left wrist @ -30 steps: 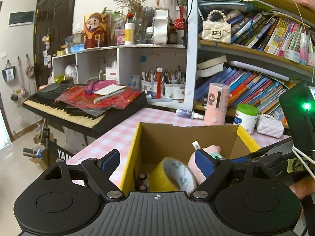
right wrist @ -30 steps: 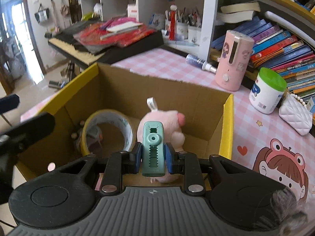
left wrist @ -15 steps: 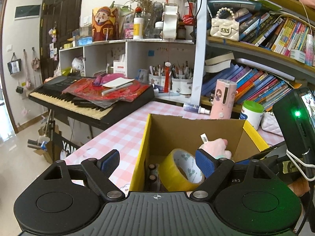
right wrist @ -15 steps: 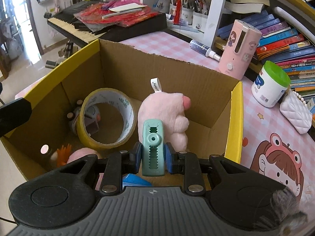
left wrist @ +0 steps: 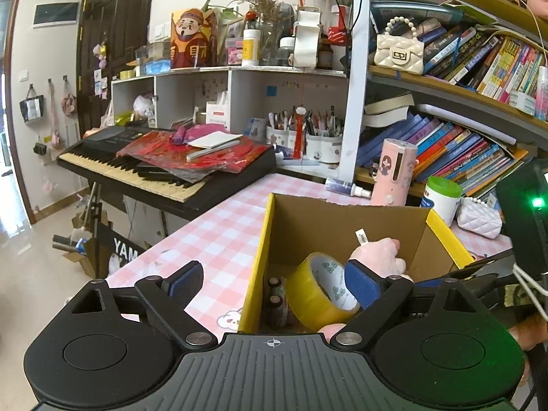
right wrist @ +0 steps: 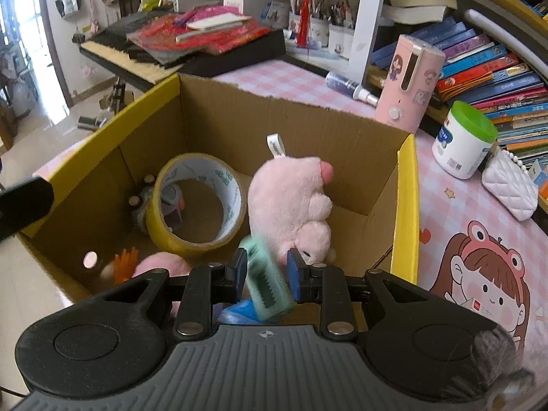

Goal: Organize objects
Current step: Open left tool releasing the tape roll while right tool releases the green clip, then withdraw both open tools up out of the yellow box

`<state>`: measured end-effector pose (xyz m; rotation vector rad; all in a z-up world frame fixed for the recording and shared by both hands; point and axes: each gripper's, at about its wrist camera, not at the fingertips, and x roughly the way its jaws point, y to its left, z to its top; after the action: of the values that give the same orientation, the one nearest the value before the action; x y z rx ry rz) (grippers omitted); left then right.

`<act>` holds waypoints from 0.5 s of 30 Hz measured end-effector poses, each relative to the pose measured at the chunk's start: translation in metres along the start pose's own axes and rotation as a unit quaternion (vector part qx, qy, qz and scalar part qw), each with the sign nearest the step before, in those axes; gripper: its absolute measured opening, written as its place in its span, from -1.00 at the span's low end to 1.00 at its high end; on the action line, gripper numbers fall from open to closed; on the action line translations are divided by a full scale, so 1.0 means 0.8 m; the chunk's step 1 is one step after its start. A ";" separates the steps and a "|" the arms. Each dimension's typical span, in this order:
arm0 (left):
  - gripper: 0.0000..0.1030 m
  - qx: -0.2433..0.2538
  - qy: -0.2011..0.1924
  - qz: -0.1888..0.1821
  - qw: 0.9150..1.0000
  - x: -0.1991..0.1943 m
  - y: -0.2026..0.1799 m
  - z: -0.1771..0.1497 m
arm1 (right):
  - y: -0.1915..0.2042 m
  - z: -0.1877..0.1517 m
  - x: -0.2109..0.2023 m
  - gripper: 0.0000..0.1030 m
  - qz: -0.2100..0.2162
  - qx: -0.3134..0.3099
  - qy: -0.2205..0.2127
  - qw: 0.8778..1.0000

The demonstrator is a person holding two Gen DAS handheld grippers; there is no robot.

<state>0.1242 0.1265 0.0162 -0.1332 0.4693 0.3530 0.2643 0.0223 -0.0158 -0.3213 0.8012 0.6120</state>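
- The right claw (right wrist: 266, 274) hangs over the near side of the cardboard box (right wrist: 406, 185), tipped steeply down into it, and its jaws are opening.
- The green clip (right wrist: 265, 275) sits between its blue pads (right wrist: 239, 269), blurred and tilted with its top leaning left; it looks to be slipping free, and the pads no longer seem to press on it.
- The clip's long axis runs roughly along the claw's pointing line, down toward the box floor, so the drop appears to land at the near wall, just in front of the pink plush toy (right wrist: 291, 202).
- The yellow tape roll (right wrist: 198, 202) stands on edge to the left of the plush; small dark toys lie behind it, and an orange bit and another pink thing lie by the near left corner.
- The left claw (left wrist: 274, 281) is spread wide with its jaws opening and nothing between the pads; it straddles the box's yellow-edged left wall from outside, pointing gently downward.
- The right hand is plainly nearer the clip; the left only waits beside the box on the pink-checked bench (left wrist: 219, 233).
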 end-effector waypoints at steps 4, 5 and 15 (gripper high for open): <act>0.86 -0.004 -0.007 0.004 1.000 -0.009 0.005 0.000 | 0.002 -0.001 -0.025 -0.10 -0.010 0.014 -0.044 0.999; 0.86 -0.004 -0.010 0.005 1.000 -0.011 0.006 0.000 | 0.003 -0.002 -0.031 -0.10 -0.013 0.016 -0.053 0.998; 0.87 -0.008 -0.018 -0.006 1.000 -0.035 0.011 0.000 | 0.005 -0.021 -0.096 -0.03 -0.057 0.064 -0.114 0.990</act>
<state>0.0982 0.1263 0.0288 -0.1449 0.4292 0.3463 0.2108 -0.0121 0.0303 -0.1749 0.5951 0.4786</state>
